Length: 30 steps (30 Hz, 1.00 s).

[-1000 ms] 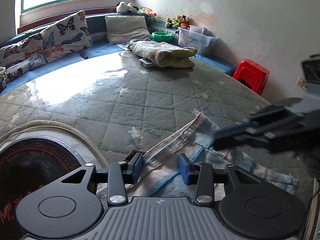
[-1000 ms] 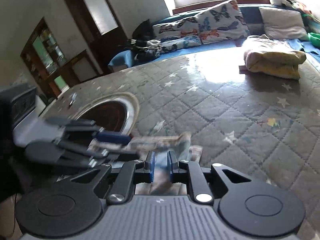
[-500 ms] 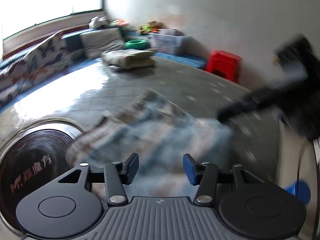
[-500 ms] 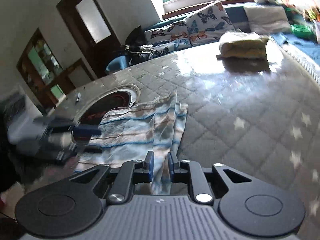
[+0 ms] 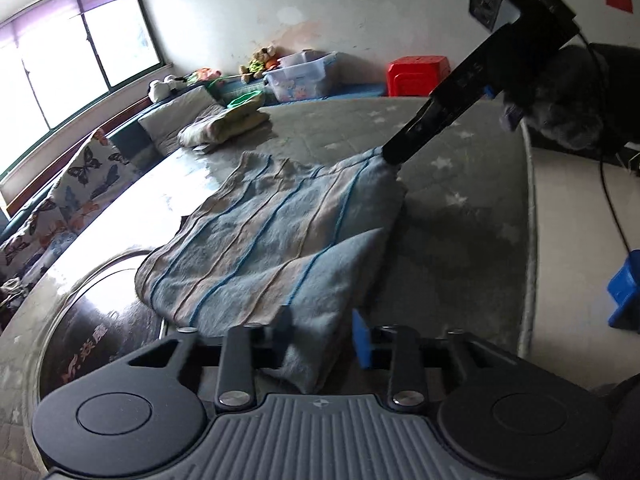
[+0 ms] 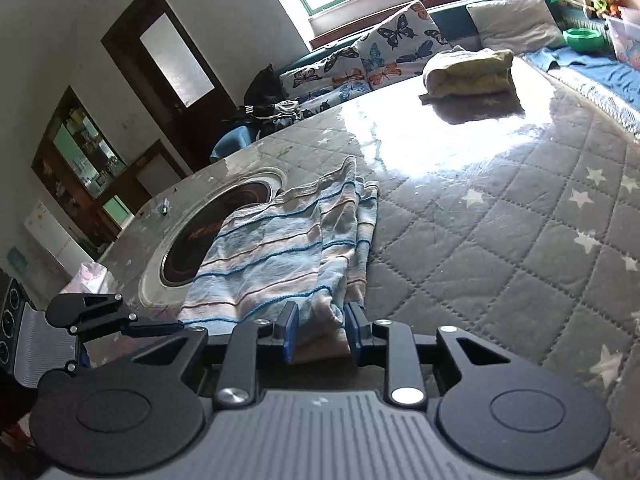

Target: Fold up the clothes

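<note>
A blue and beige striped cloth [image 5: 272,240] lies spread over the grey quilted, star-patterned cover [image 6: 500,240] of a round table, its far side draped partly across the dark circular inset [image 6: 224,216] in the tabletop. The left gripper [image 5: 322,332] sits at the cloth's near corner with its blue-padded fingers parted, a hanging fold of the fabric lying between them against the left pad and clear of the right one. The right gripper [image 6: 318,330] is at the opposite near corner (its black body reaches in from the upper right in the left wrist view), its pads set apart with a bunched edge of cloth between them; whether they pinch it cannot be told. A folded yellowish blanket [image 6: 468,70] rests well apart at the table's far edge, near butterfly-print cushions [image 6: 400,44].
</note>
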Each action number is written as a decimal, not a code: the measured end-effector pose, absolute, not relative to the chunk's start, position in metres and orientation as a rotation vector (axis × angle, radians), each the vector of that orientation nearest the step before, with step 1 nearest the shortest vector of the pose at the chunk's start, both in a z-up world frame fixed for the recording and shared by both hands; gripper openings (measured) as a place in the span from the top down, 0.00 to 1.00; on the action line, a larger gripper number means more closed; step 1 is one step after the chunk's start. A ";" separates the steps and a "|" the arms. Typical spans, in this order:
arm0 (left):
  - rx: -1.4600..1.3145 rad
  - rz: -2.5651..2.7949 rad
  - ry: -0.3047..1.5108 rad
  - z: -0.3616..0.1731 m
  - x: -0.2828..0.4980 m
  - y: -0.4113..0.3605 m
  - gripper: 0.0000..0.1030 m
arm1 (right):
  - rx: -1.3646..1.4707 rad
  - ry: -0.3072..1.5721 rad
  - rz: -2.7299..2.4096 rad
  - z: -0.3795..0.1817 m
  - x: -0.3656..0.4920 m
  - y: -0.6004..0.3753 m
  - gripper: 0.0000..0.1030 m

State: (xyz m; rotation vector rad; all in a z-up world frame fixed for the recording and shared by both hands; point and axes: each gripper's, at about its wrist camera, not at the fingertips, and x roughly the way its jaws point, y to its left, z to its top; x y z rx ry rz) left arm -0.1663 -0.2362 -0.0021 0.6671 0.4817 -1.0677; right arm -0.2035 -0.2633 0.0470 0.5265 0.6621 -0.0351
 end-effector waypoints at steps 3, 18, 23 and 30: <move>0.645 -1.039 0.467 0.002 -0.166 -0.228 0.93 | 0.516 0.654 -0.041 0.049 -0.202 -0.261 0.86; 0.510 -0.964 0.570 0.005 -0.151 -0.201 0.88 | 0.552 0.657 -0.013 0.043 -0.211 -0.256 0.79; 0.358 -0.980 0.631 0.025 -0.136 -0.188 0.87 | 0.473 0.612 -0.009 0.064 -0.203 -0.252 0.79; 0.147 -0.941 0.713 0.027 -0.109 -0.185 0.88 | 0.401 0.693 -0.040 0.036 -0.178 -0.235 0.79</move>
